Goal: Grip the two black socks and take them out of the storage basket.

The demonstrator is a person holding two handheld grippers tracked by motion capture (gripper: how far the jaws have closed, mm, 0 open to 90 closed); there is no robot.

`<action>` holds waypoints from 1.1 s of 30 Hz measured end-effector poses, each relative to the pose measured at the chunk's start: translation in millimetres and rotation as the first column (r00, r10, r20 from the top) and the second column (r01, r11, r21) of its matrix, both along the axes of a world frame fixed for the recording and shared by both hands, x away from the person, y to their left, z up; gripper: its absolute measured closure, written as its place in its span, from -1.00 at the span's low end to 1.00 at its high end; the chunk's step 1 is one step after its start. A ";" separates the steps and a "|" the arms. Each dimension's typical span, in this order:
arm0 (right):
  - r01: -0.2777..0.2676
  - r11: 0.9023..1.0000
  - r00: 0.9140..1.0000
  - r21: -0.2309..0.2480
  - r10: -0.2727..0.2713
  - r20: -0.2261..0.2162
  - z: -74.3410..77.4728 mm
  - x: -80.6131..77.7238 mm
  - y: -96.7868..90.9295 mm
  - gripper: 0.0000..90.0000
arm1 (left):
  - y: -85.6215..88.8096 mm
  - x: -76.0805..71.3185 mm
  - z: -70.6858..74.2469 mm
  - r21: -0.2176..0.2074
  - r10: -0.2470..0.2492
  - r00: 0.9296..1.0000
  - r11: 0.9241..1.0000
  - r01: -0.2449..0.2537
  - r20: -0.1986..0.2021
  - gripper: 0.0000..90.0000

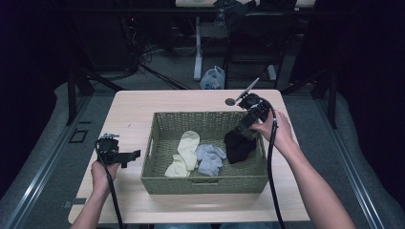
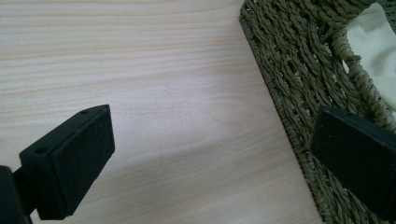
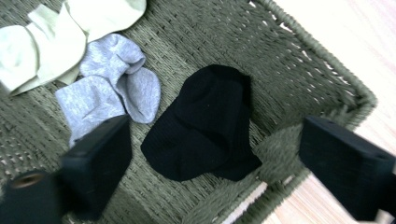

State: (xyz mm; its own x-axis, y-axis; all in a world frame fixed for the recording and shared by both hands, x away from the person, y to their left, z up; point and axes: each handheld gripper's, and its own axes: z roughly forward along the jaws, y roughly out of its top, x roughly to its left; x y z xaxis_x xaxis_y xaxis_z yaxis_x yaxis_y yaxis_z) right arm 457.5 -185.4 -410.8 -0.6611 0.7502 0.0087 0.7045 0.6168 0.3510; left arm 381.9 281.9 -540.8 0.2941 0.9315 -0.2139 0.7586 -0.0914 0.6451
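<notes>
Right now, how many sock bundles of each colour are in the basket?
Cream bundle: 1
Grey bundle: 1
Black bundle: 1
Total: 3, all lying in the basket

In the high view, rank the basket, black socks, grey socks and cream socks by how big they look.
1. Basket, by far.
2. Cream socks.
3. Black socks and grey socks look alike; the right gripper hides part of the black ones, so I won't rank them.

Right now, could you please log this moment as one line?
right tongs: open above black socks | left tongs: open over table | basket: cream, grey, black socks inside
</notes>
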 end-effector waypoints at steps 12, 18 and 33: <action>0.022 0.998 0.997 -0.066 -0.027 -0.070 -32.7 12.7 7.9 -0.20 | 0.9 -0.1 0.9 -0.003 -0.004 1.000 1.000 0.004 -0.006 -0.99; 0.048 0.989 0.995 -0.137 -0.059 -0.080 -48.0 16.8 10.4 0.11 | 1.2 -0.2 0.9 -0.003 -0.003 1.000 1.000 0.003 -0.005 -0.99; 0.068 0.981 0.986 -0.179 -0.093 -0.136 -72.9 25.2 13.0 0.75 | 1.3 -0.1 0.9 -0.001 -0.003 1.000 1.000 0.003 -0.004 -0.99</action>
